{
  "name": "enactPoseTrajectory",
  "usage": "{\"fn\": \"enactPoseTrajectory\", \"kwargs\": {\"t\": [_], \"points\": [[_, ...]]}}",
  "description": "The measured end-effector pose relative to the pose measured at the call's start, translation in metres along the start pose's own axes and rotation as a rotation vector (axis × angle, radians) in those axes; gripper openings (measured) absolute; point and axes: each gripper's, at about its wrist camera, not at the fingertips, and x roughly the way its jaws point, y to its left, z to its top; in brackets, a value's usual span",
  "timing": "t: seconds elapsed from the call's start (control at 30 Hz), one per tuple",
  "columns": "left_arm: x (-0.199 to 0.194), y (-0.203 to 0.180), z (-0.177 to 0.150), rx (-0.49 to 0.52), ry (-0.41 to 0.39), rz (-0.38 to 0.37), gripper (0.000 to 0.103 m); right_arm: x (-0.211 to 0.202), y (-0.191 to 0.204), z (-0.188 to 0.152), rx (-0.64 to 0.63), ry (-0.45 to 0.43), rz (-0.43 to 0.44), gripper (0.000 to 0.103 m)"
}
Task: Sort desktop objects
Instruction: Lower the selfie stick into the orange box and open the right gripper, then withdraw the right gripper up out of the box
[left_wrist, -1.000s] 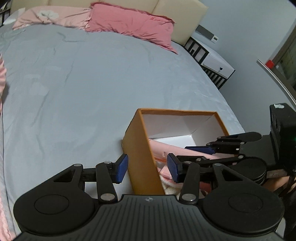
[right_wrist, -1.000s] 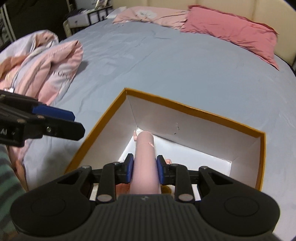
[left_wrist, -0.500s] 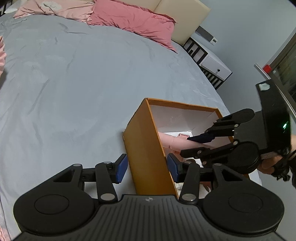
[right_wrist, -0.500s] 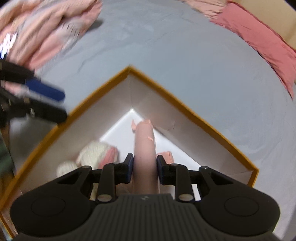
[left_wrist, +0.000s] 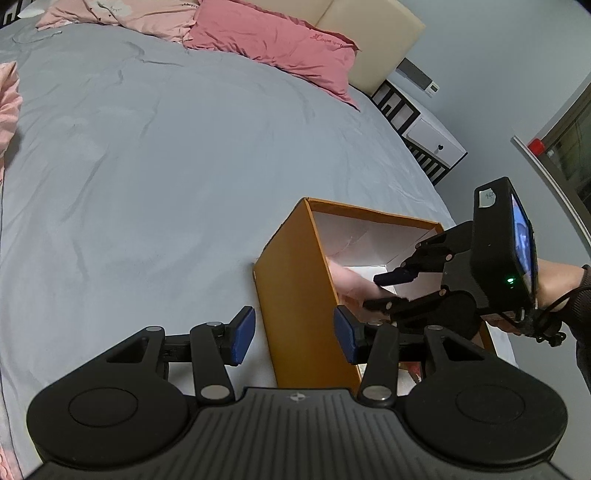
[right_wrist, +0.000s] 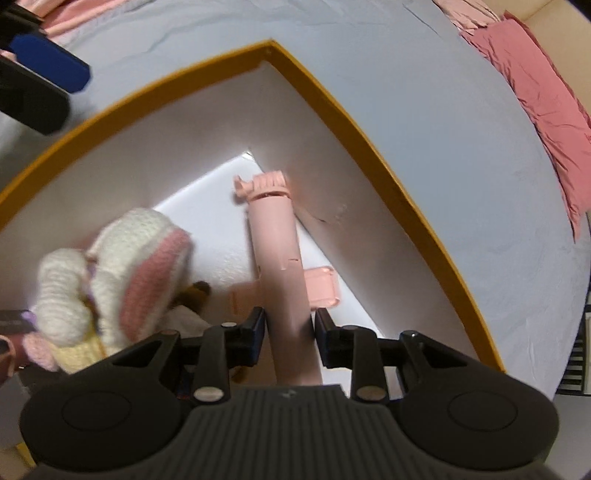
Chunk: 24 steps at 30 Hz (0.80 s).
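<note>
Right tongs (right_wrist: 289, 341) clamped on a pink selfie stick (right_wrist: 280, 258), pointed steeply down into the orange box (left_wrist: 295, 295); stick's tip sits low inside, near the box's far corner. Crocheted white-and-pink plush (right_wrist: 122, 280) lies in the box to the stick's left. Left tongs (left_wrist: 293, 338) apart, straddling the box's near wall, one pad outside and one inside, not pressing it. Box sits on the grey bed (left_wrist: 147, 166) near its right edge. Pink pillows (left_wrist: 273, 40) at the head end.
</note>
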Motion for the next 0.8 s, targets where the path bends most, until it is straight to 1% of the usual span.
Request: {"fn": "enactPoseTrajectory", "kwargs": {"t": [0.03, 0.13, 0.23, 0.4, 0.6, 0.8], "points": [[0.000, 0.000, 0.000, 0.000, 0.001, 0.001, 0.053, 0.001, 0.000, -0.001, -0.002, 0.001, -0.016, 0.029], [0.001, 0.000, 0.000, 0.000, 0.003, 0.007, 0.054, 0.000, -0.002, -0.002, 0.013, -0.014, -0.024, 0.029], [0.001, 0.000, -0.001, 0.000, 0.004, 0.010, 0.053, 0.000, 0.003, -0.004, -0.022, -0.021, -0.054, 0.028], [0.002, 0.001, -0.002, -0.001, -0.001, 0.007, 0.054, -0.009, 0.006, -0.007, -0.020, -0.052, -0.054, 0.028], [-0.004, -0.004, -0.001, 0.024, -0.011, -0.007, 0.053, -0.029, 0.005, -0.015, 0.049, -0.101, -0.070, 0.028], [-0.020, -0.034, -0.001, 0.102, -0.032, 0.001, 0.053, -0.059, 0.024, -0.025, 0.129, -0.173, -0.069, 0.028]]}}
